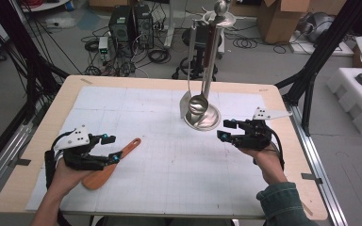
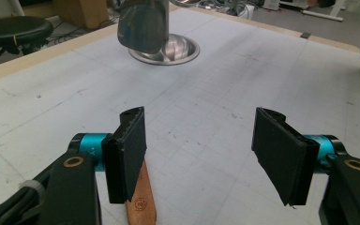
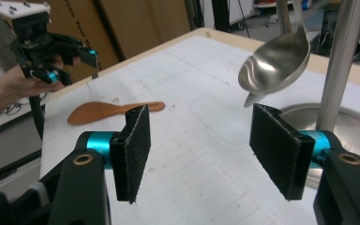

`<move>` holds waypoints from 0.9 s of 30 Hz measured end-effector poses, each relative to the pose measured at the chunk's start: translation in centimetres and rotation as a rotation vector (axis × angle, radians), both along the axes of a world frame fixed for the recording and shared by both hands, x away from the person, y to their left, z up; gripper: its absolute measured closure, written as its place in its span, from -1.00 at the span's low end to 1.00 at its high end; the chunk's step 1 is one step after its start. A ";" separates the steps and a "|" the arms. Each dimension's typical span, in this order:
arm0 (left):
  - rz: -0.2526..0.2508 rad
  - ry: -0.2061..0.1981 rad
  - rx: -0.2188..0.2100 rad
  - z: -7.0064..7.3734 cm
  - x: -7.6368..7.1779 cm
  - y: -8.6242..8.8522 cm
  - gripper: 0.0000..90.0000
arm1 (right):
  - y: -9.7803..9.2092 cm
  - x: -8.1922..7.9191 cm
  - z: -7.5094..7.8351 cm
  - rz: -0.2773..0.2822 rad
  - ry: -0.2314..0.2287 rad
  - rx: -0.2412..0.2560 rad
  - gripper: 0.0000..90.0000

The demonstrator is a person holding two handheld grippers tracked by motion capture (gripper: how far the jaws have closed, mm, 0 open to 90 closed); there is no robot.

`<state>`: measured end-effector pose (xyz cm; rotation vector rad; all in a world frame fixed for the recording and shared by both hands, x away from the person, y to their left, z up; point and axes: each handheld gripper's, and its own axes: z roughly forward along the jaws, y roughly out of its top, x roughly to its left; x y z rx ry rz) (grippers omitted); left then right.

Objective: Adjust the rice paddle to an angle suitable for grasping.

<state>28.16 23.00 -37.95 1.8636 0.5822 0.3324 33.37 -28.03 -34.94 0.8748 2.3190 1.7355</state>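
Nearest the high camera, two forearms come up from the bottom edge, each hand holding a gripper over the table (image 1: 37, 155), a pale wooden top covered by a white gridded mat (image 1: 169, 155).

Toward the far right of the mat stands a steel rack (image 1: 210, 56): a round base (image 1: 212, 123), an upright pole and a top piece from which a ladle (image 1: 199, 101) hangs, its bowl low over the base. A second, flat utensil hangs just beside the ladle, too blurred to name.

On the left, the left gripper (image 1: 111, 147) is held just above the mat, its jaws wide apart and holding nothing. In the left gripper view one jaw sits directly over the spatula's handle; whether it touches cannot be told.

On the right, the right gripper (image 1: 226, 129) hovers near the rack's base, jaws wide apart and empty, with the ladle's bowl just beyond them in the right gripper view.

A wooden spatula (image 1: 111, 165) lies flat on the mat at the near left, blade toward the person, handle pointing away and to the right, partly under the left gripper.
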 end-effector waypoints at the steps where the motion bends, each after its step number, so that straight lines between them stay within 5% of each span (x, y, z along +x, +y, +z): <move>1: 0.001 0.000 -0.003 0.0 0.0 0.0 -0.21 | 0.0 -0.1 -0.2 0.001 0.004 0.001 -0.15; 21: 0.052 -0.002 0.026 -0.9 0.4 0.7 -0.19 | 0.0 -1.6 -2.8 0.009 0.036 -0.022 -0.18; 27: 0.097 0.005 0.040 -1.3 0.7 0.9 -0.03 | -0.3 -2.1 -3.4 -0.001 0.038 -0.020 -0.20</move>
